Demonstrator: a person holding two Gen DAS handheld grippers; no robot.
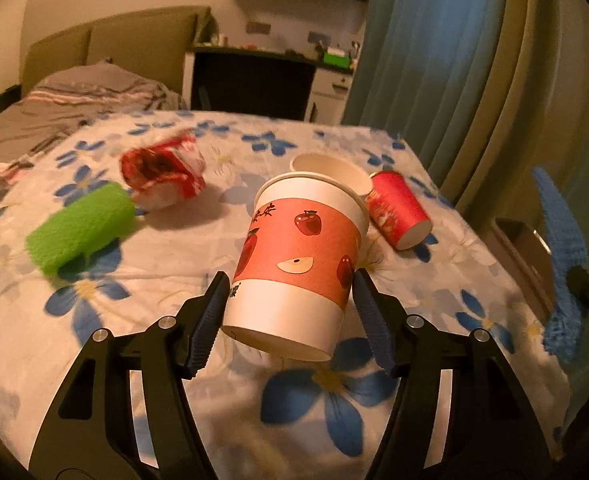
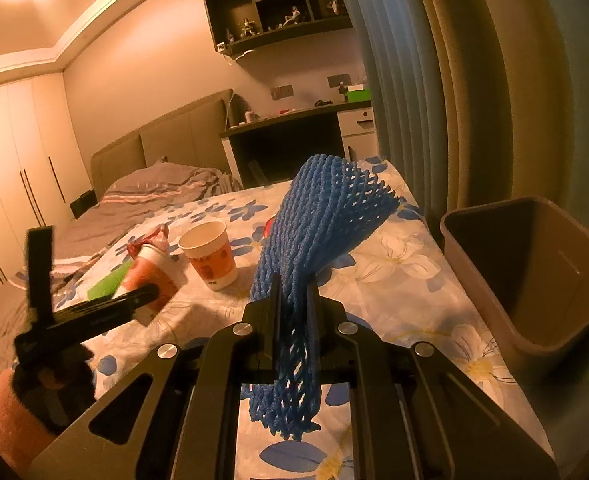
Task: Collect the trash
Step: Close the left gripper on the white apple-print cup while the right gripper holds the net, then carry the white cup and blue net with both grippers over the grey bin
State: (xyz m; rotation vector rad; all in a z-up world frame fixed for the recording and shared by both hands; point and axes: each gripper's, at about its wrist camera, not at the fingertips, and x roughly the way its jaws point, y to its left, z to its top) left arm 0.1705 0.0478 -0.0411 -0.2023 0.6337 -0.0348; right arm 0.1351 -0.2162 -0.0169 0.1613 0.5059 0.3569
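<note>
left gripper [image 1: 290, 280] pinching apple cup [image 1: 298, 256], lifted over bed's [image 1: 198, 236] middle | right gripper [image 2: 294, 284] clamped on blue foam net [image 2: 318, 220] near bed's right edge | brown bin [image 2: 534, 280] just beside that edge

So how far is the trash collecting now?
Nothing can be seen inside the bin. In hand: the right claw is shut on the blue foam net; the left claw clamps an apple-print cup. Left on the bed: another cup, a red cup, a crumpled wrapper, a green piece.
</note>
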